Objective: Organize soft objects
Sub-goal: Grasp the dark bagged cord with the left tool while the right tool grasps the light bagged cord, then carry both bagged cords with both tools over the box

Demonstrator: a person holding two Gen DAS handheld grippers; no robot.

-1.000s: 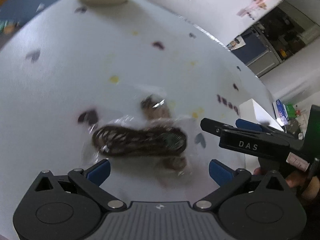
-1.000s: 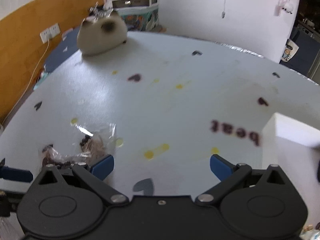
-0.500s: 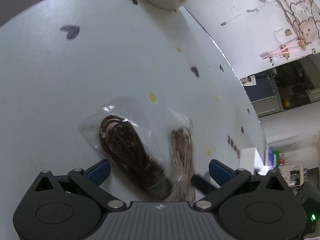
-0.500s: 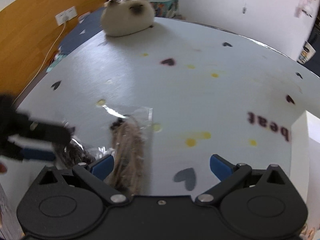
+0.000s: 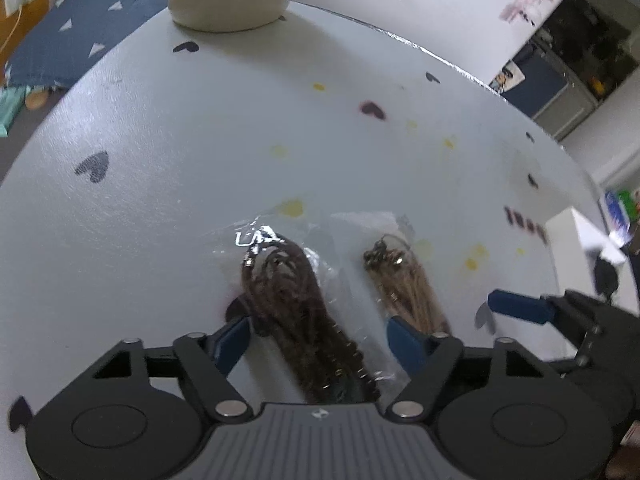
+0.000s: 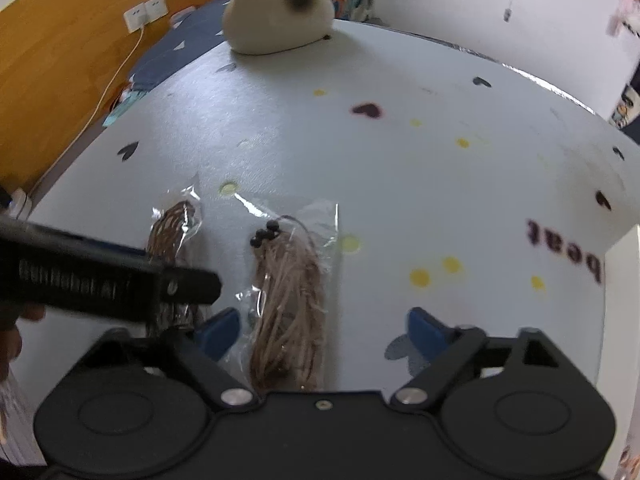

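The round white bench [image 5: 192, 184], printed with small dark hearts and yellow dots, carries everything in question. At its far edge sits a cream plush cat with a dark face [image 6: 276, 20], well apart from my hands.

Near me lie two clear plastic bags, side by side and close together; whether their edges touch or overlap I cannot tell. Both have their long axes running away from me, roughly parallel. The clear bag of dark brown cord [image 5: 292, 296] lies directly ahead of my left hand-held gripper [image 5: 320, 340], its near end running between the blue pads [image 5: 230, 340]. The clear bag of light tan cord with dark beads [image 6: 288, 292] lies ahead of my right hand-held gripper [image 6: 320, 332], offset toward that gripper's left pad rather than centred in the gap.

Left hand-held gripper: jaws have just been closing, not yet pressing; the dark bag sits between them with bench visible either side. Right hand-held gripper: jaws likewise have just been closing, still apart, the tan bag between them but unpinched.

Judgement: each hand is nearest its own bag, and each bag lies lengthwise along the gripper's pointing line, so the jaws would close across the narrow width. The right hand needs a slight shift toward its left to centre the tan bag. The two grippers sit close; the slippery film may slide.
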